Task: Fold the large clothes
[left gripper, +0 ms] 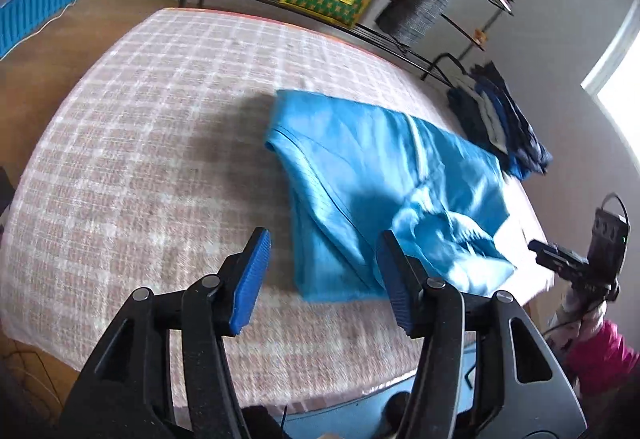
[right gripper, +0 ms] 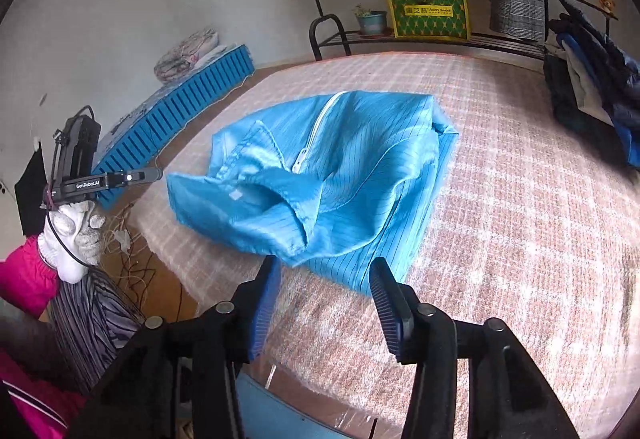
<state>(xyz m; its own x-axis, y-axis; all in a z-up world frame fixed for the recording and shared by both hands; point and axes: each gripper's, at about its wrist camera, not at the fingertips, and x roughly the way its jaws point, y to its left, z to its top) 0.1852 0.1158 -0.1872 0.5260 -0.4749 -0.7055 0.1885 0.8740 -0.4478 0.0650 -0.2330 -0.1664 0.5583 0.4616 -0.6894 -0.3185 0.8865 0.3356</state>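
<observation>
A light blue zip-up garment point(left gripper: 360, 159) lies crumpled and partly folded on the pink checked table cover point(left gripper: 140, 119). My left gripper point(left gripper: 322, 239) hovers over the garment's near edge. It is open, with nothing between its blue pads. In the right wrist view the same garment point(right gripper: 340, 167) shows its white zipper and open collar. My right gripper point(right gripper: 325, 263) is open just in front of the garment's near corner and holds no cloth. The table cover point(right gripper: 520, 219) stretches away to the right.
A pile of dark blue clothes point(left gripper: 500, 119) point(right gripper: 592, 95) sits at the table's far right edge. Behind the table is a black metal rack with a yellow-green bag point(right gripper: 428, 9). A blue crate point(right gripper: 180, 111) and cables are on the floor at left. A white-gloved hand point(right gripper: 76, 235) holds the other gripper.
</observation>
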